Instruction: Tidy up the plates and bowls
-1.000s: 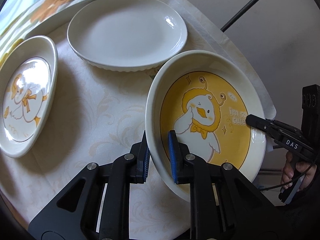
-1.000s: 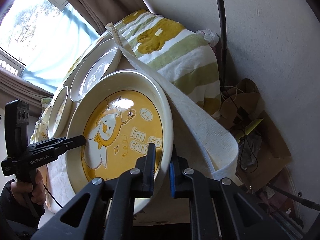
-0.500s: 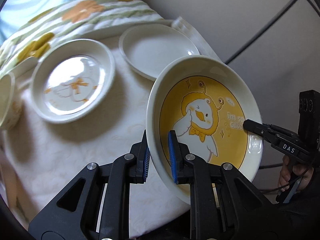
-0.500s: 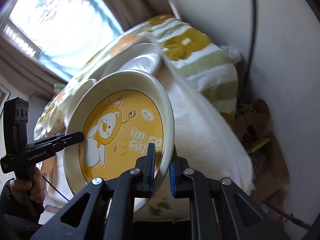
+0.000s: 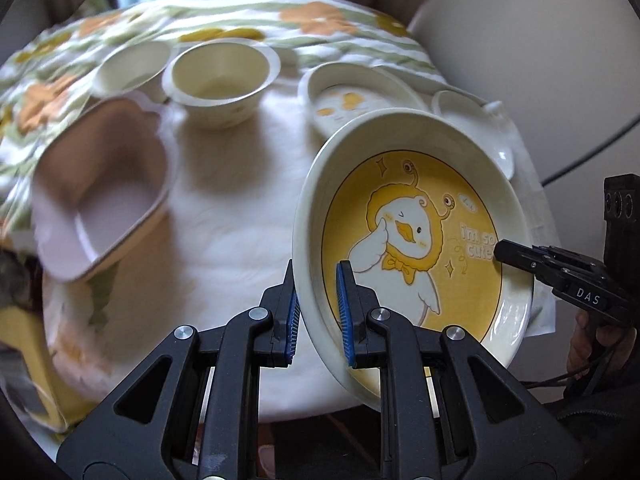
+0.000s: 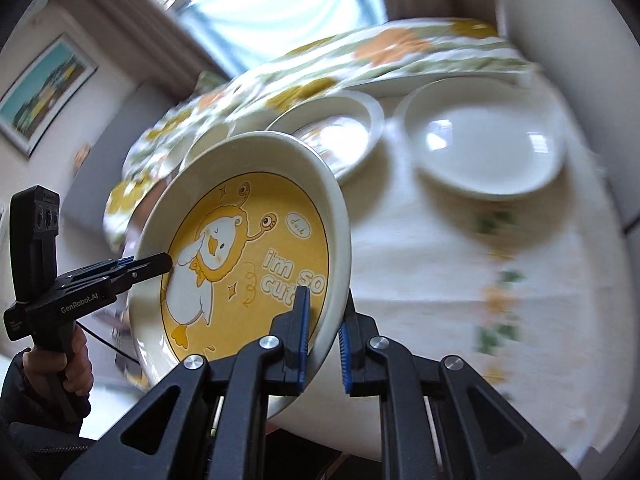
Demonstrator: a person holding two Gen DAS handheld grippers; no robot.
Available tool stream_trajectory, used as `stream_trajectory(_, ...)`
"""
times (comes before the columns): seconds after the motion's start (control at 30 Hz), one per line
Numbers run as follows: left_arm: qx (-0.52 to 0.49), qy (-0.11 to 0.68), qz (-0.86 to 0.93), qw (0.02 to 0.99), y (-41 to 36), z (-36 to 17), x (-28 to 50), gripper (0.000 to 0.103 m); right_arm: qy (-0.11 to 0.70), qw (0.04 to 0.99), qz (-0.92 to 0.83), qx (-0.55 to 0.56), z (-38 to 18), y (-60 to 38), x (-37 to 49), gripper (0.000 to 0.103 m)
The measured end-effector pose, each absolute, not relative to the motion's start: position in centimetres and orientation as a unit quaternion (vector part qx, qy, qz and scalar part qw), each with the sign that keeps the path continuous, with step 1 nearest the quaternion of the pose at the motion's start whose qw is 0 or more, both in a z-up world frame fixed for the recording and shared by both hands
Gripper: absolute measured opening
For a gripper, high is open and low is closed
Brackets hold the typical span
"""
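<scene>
A deep yellow duck plate (image 5: 416,236) reading "I'm so cute" is held tilted in the air over the near right part of the table. My left gripper (image 5: 318,312) is shut on its near left rim. My right gripper (image 6: 323,334) is shut on the opposite rim; it shows in the left wrist view (image 5: 520,258) at the plate's right edge. The plate also shows in the right wrist view (image 6: 244,248). Behind it on the table sit a smaller duck plate (image 5: 348,100) and a plain white plate (image 6: 484,148).
A cream bowl (image 5: 222,80), another white bowl (image 5: 132,66) and a pink heart-shaped dish (image 5: 100,184) stand on the white tablecloth (image 5: 240,208) at left. A floral striped cloth (image 5: 224,16) lies at the back. A wall rises at right.
Both grippers have carried the yellow plate up and back from the table, swinging left. The bowls and pink dish have come into view. Both grips are unchanged.
</scene>
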State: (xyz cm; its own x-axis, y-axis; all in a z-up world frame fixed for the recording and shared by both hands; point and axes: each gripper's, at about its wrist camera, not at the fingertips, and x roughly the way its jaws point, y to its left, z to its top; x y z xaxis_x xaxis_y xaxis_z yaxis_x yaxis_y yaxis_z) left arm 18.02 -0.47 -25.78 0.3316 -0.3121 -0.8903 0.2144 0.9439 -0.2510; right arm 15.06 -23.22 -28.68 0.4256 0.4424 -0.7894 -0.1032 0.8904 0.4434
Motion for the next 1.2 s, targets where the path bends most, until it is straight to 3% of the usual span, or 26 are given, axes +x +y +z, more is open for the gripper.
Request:
stream_trajectory(0.4,-0.079,0.591,-0.113,0.795,8.7,-32.0,17.9,0.015,0.558,0.791,0.211,0.133,-34.2,-12.5,17.8,0.012)
stream_trajectory(1.03,-0.066,0.591,-0.111,0.796,9.6,-33.2,18.0,0.019,0.558,0.797,0.183,0.14,-34.6,-11.8,18.1,0.013)
stream_trajectory(1.1,-0.056,0.592,-0.109,0.796,9.3,-33.1,18.0,0.024,0.557,0.799,0.18,0.14,-34.7,-11.8,18.0,0.013)
stream_trajectory(1.17,-0.05,0.59,-0.107,0.798,9.2,-33.0,17.9,0.036,0.554,0.801,0.179,0.141,-34.7,-11.8,17.9,0.016)
stream_trajectory(1.2,-0.046,0.587,-0.106,0.802,9.2,-32.8,17.8,0.049,0.552,0.802,0.178,0.142,-34.6,-11.7,17.8,0.018)
